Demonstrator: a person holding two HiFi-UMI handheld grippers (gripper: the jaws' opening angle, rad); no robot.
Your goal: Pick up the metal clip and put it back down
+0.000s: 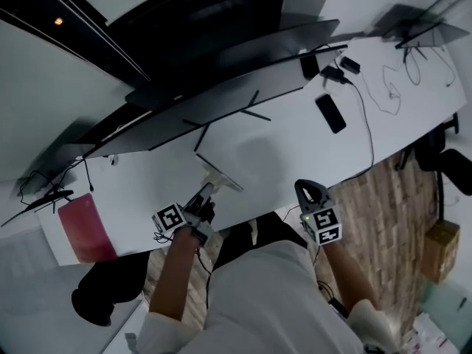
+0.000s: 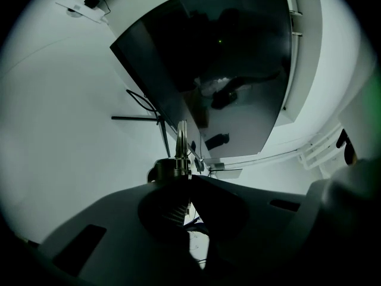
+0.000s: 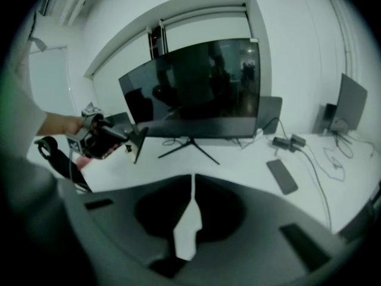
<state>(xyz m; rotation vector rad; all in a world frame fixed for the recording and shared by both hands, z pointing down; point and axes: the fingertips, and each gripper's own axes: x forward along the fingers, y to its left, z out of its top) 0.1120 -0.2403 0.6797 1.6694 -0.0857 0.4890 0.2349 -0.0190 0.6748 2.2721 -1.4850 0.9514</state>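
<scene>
You are clamping the metal clip (image 2: 181,145) edge-on in your left gripper (image 2: 188,182), over the white desk (image 1: 280,153) at the head view's lower centre. Your right gripper (image 3: 192,186) is hanging closed and empty.

Table: a long white desk (image 1: 287,161) stretches across in front of you.
Monitor: a wide dark monitor (image 1: 221,80) stands along the far side on thin black splayed legs (image 1: 254,113).
Phone: a black phone (image 1: 330,113) lies flat to your right of those legs, apart from them.
Power bricks: small black power bricks (image 1: 333,73) sit just beyond the phone.
Cable: a thin dark cable (image 1: 366,124) runs from the bricks, past the phone, to the near edge.
Right end: a smaller screen (image 1: 420,22) stands there, with loose thin wires (image 1: 413,68) beside it.
Left end: a dark red flat sheet (image 1: 82,227) lies at your near corner.
</scene>
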